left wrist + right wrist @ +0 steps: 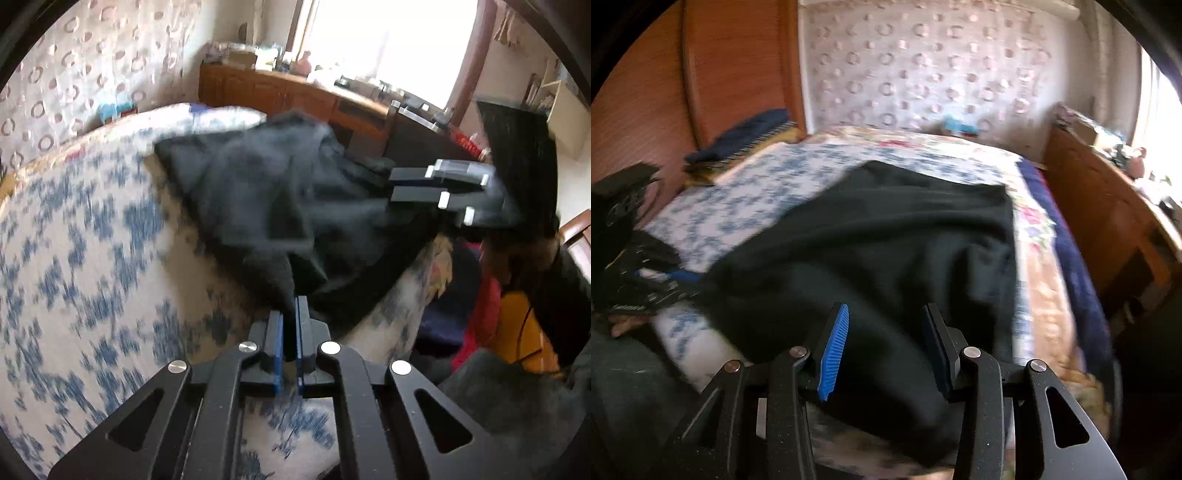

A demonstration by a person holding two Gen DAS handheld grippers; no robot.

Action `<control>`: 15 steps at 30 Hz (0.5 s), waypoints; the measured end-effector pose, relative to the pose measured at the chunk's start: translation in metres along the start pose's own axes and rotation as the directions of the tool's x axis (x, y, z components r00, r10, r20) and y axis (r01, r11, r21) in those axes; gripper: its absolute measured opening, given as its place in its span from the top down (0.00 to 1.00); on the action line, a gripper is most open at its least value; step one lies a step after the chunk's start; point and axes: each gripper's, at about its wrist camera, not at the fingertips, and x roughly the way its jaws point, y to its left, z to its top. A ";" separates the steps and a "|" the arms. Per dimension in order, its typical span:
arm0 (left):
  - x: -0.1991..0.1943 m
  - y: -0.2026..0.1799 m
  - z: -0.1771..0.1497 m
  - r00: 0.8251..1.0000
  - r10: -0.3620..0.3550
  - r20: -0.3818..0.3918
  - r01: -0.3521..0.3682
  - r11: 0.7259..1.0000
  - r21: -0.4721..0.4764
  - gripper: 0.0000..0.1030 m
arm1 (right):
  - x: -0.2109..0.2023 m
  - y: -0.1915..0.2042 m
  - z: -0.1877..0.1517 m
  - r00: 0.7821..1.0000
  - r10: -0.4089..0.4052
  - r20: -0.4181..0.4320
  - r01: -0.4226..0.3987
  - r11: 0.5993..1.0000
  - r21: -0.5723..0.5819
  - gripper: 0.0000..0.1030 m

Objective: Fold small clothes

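A black garment [258, 192] lies rumpled on a bed with a blue-flowered sheet [74, 258]. My left gripper [290, 306] is shut on a near corner of the garment, with a fold of cloth pinched between the blue pads. Across the garment my right gripper [454, 192] shows at the bed's far edge. In the right wrist view the garment [886, 229] spreads out ahead, and my right gripper [886, 310] stands open over its near part, the pads [834, 343] apart from the cloth. My left gripper [683, 276] sits at the garment's left corner.
A wooden headboard [731, 66] stands behind the bed, with folded dark blue cloth [746, 136] at its foot. A wooden dresser [277, 92] with clutter runs under the bright window. Red and yellow things [517, 325] lie beside the bed. The sheet [738, 195] left of the garment is bare.
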 end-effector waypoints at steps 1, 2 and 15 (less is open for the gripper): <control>-0.007 -0.002 0.010 1.000 -0.003 0.030 0.003 1.000 0.004 0.95 | 0.000 0.002 0.001 0.999 0.031 0.009 -0.031 1.000 -0.002 0.59; -0.012 -0.003 0.018 0.998 -0.007 0.055 0.007 1.000 0.004 0.95 | 0.001 0.006 0.001 0.999 0.053 0.011 -0.053 0.999 -0.006 0.59; -0.016 0.005 0.083 0.985 0.023 0.173 -0.022 1.000 -0.005 0.95 | -0.006 0.028 -0.002 0.993 0.117 0.004 -0.117 0.992 -0.056 0.32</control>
